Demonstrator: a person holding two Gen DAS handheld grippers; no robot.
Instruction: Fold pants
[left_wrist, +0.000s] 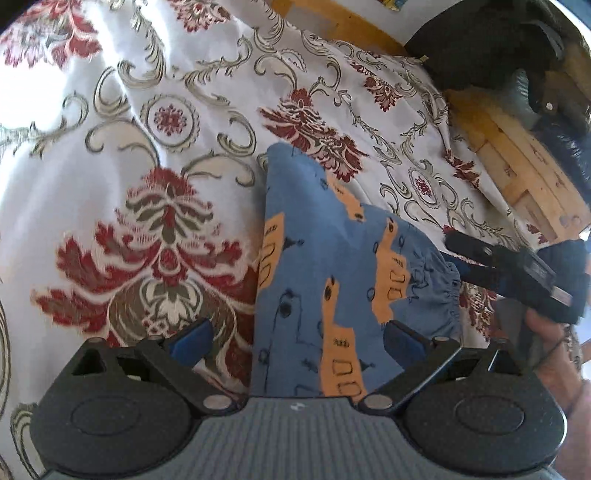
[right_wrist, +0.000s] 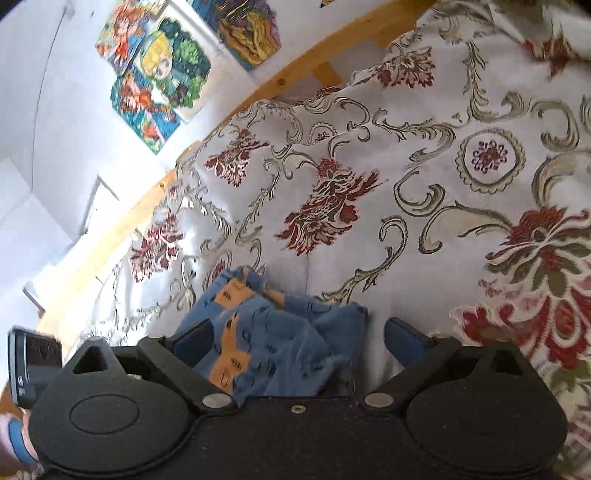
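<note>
White bedspread (right_wrist: 424, 155) with red floral and olive scroll pattern covers bed. Light wooden bed frame (right_wrist: 295, 74) along edge. White wall (right_wrist: 55, 122) carries colourful cartoon pictures (right_wrist: 162, 70). Bright daylight.

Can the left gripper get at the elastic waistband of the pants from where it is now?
Probably yes. The left gripper is open above the blue pants, and the gathered waistband lies just beyond its right finger. But the right gripper sits at that same edge, so the two could crowd each other.
</note>
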